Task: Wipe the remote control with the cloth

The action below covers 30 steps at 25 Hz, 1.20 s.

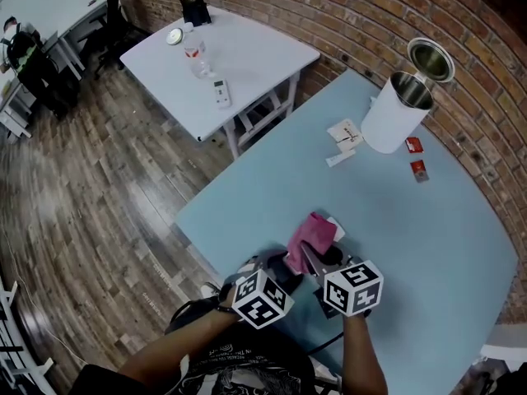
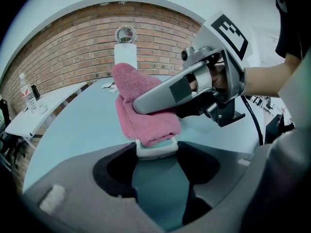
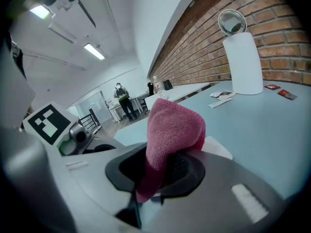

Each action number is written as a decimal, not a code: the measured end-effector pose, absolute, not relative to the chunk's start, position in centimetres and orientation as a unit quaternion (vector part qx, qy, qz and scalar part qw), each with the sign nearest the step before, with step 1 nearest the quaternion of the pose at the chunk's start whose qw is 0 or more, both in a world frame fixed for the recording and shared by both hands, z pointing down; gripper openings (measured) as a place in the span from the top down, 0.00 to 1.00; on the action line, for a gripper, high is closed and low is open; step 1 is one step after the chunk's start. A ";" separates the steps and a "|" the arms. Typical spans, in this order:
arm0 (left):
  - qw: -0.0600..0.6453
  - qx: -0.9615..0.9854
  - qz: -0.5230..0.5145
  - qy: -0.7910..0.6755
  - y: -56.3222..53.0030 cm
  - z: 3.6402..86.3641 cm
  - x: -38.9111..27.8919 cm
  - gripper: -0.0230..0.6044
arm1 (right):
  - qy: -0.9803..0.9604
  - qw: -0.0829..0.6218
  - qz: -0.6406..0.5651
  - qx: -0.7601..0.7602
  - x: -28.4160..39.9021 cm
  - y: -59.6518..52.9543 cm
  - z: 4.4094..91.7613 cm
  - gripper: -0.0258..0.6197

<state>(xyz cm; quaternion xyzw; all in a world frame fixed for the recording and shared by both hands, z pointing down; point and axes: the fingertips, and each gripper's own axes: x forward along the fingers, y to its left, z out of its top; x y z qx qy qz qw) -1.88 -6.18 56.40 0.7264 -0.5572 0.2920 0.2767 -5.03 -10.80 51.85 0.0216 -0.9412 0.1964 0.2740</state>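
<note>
A pink cloth [image 1: 311,235] hangs folded from my right gripper [image 1: 317,259], which is shut on it. The cloth drapes over the far part of a white remote control [image 2: 156,148] with a teal face. The remote lies on the light-blue table [image 1: 412,229], and only its near end and a white corner [image 1: 336,224] show. My left gripper [image 1: 280,268] is shut on that near end, with a pad on each side [image 2: 155,155]. In the right gripper view the cloth [image 3: 172,130] rises out of the jaws [image 3: 165,171], and the remote's white edge [image 3: 217,147] peeks from behind it.
A tall white bin [image 1: 397,109] with a raised lid stands at the table's far side, next to paper cards [image 1: 344,134] and two red packets [image 1: 416,156]. The table's left edge [image 1: 188,214] is close to my grippers. A white table [image 1: 247,52] beyond holds a bottle and small items.
</note>
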 end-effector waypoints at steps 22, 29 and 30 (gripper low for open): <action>0.278 0.728 0.287 -0.557 -6.2 56.3 -1.9 0.54 | -0.912 0.180 0.309 0.200 -3.0 -20.9 51.7 0.85; 0.278 0.729 0.285 -0.557 -6.2 56.3 -1.9 0.54 | -0.899 0.149 0.324 0.252 -2.1 -23.3 51.4 0.85; 0.278 0.728 0.285 -0.558 -6.1 56.3 -1.9 0.54 | -0.897 0.145 0.324 0.264 -1.9 -23.7 51.4 0.85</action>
